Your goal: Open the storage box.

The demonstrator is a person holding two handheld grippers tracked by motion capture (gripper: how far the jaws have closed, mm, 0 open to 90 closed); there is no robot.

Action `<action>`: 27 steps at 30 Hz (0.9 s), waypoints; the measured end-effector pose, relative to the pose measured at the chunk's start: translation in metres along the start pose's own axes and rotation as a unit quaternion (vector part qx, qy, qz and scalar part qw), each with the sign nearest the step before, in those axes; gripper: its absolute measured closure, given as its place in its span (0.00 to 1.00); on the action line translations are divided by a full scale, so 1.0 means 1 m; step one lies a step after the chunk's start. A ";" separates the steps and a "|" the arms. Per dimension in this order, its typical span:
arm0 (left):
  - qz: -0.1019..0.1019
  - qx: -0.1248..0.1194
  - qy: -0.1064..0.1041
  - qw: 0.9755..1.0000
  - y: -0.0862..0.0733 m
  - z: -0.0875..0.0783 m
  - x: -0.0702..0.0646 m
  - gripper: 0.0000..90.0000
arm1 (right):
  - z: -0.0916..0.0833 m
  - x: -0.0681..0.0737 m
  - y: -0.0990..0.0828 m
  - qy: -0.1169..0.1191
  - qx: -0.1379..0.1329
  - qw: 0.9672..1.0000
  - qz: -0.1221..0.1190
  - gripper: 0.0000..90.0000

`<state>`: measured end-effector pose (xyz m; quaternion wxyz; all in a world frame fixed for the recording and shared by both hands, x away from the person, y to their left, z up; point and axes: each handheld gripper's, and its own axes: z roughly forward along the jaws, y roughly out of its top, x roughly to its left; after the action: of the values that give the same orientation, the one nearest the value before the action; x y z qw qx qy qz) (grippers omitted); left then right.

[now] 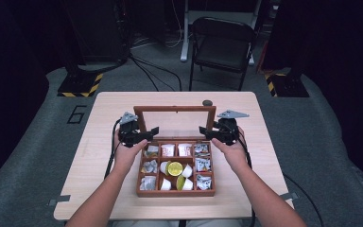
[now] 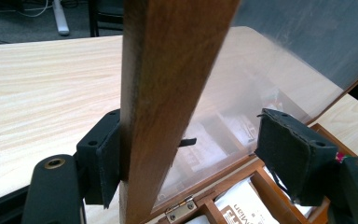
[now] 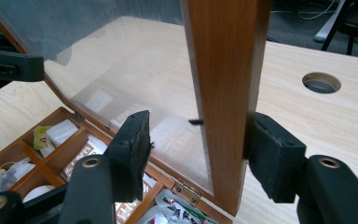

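A wooden compartment box [image 1: 176,193] sits mid-table, its glass-paned lid [image 1: 175,109] standing upright. Sachets, white cups and a yellow-lidded pod [image 1: 175,168] fill the compartments. My left gripper [image 1: 150,131] is at the lid's left side rail [image 2: 163,93]. It is open [image 2: 198,154], with the outer jaw touching the wood and the inner jaw clear of the glass. My right gripper [image 1: 204,131] straddles the right side rail [image 3: 223,93]. It is also open [image 3: 204,154], the outer jaw against the rail and the inner jaw apart from the pane.
The light wooden table [image 1: 104,156] has a round cable hole [image 3: 321,82] behind the lid. A black folding chair [image 1: 222,45] stands beyond the far edge. Bare tabletop lies left and right of the box. Cables trail from both grippers.
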<state>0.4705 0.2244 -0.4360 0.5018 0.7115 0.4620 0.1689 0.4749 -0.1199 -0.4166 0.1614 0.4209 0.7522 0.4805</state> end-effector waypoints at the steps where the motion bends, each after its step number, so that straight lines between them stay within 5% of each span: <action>1: -0.002 0.000 0.001 1.000 0.000 0.001 0.000 0.30 | 0.002 -0.001 -0.001 -0.001 0.003 1.000 -0.001 0.45; 27: 0.002 0.023 0.009 1.000 -0.017 0.015 0.006 0.30 | 0.028 -0.002 -0.025 -0.020 0.017 1.000 0.002 0.39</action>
<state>0.4761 0.2215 -0.4584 0.4809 0.7224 0.4685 0.1656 0.4824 -0.1098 -0.4515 0.1681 0.4345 0.7564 0.4591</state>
